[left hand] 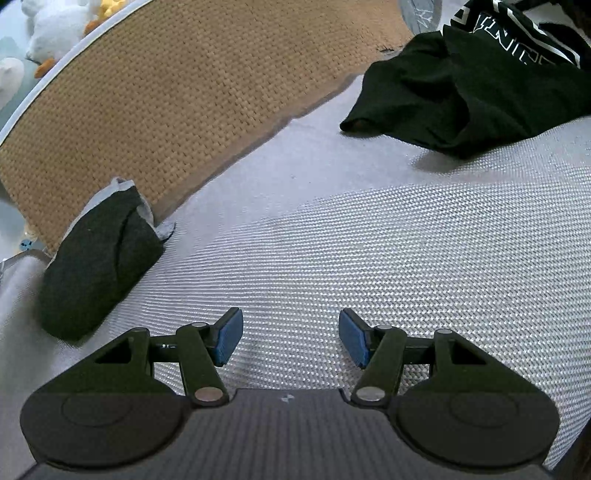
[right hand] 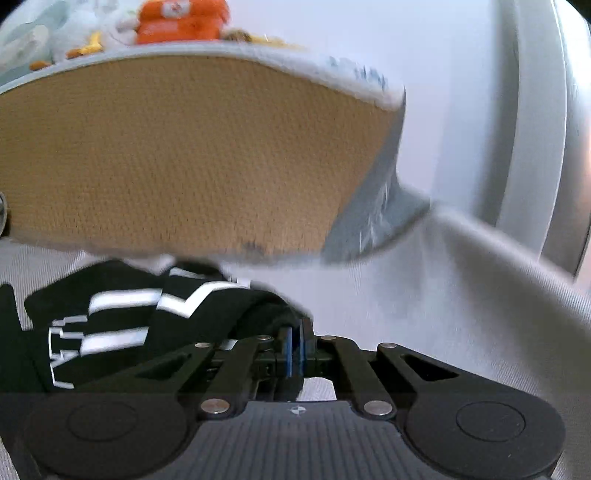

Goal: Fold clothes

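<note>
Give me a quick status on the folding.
Left hand-held gripper open, empty. Right hand-held gripper shut on black shirt. Dark folded cloth lies aside.

The right gripper (right hand: 295, 352) has its blue pads pressed together, pinching a fold of a black garment (right hand: 122, 325) with white stripes and lettering. The cloth bunches to the left of the jaws and lies on a pale grey woven bedcover (right hand: 461, 314). Behind it rises a tan woven cushion (right hand: 184, 155) edged in light blue, its right corner blurred. Above the cushion's top edge sit soft toys (right hand: 181, 18), one orange and white, others pale. To the right stands a smooth white curved panel (right hand: 535, 129).
</note>
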Demonstrator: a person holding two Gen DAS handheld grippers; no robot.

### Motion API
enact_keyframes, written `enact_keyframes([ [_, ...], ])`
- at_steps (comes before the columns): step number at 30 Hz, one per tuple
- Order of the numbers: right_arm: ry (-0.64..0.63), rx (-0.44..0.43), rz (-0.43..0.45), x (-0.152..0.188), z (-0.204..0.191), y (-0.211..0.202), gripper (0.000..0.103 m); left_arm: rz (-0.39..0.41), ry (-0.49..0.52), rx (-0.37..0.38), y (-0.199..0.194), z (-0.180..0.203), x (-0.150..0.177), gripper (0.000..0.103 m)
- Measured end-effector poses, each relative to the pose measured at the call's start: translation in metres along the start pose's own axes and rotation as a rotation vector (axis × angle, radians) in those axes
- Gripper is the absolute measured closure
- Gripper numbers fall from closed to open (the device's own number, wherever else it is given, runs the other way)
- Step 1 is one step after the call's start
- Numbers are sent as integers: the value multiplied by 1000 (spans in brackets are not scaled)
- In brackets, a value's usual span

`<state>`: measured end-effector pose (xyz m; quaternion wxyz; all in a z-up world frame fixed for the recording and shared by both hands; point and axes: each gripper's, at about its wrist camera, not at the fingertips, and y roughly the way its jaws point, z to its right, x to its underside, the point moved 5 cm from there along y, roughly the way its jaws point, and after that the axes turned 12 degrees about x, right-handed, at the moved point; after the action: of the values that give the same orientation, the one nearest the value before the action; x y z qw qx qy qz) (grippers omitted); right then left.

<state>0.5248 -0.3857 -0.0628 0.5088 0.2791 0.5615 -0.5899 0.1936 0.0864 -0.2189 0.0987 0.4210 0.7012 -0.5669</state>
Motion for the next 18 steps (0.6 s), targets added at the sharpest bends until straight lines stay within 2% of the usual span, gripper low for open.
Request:
enact_keyframes([
  [4,182,-24,-63,20,5,1,98,-13,32,19,3,6,-1,42],
  [7,274,-33,-54,17,5,-3,97,4,42,30,3,6,-5,42],
  [13,352,-51,-86,28,9,5,96,54,-5,43,-1,5,-30,42],
  [18,381,-64,-95,30,10,4,95,63,18,120,11,25,-69,41],
])
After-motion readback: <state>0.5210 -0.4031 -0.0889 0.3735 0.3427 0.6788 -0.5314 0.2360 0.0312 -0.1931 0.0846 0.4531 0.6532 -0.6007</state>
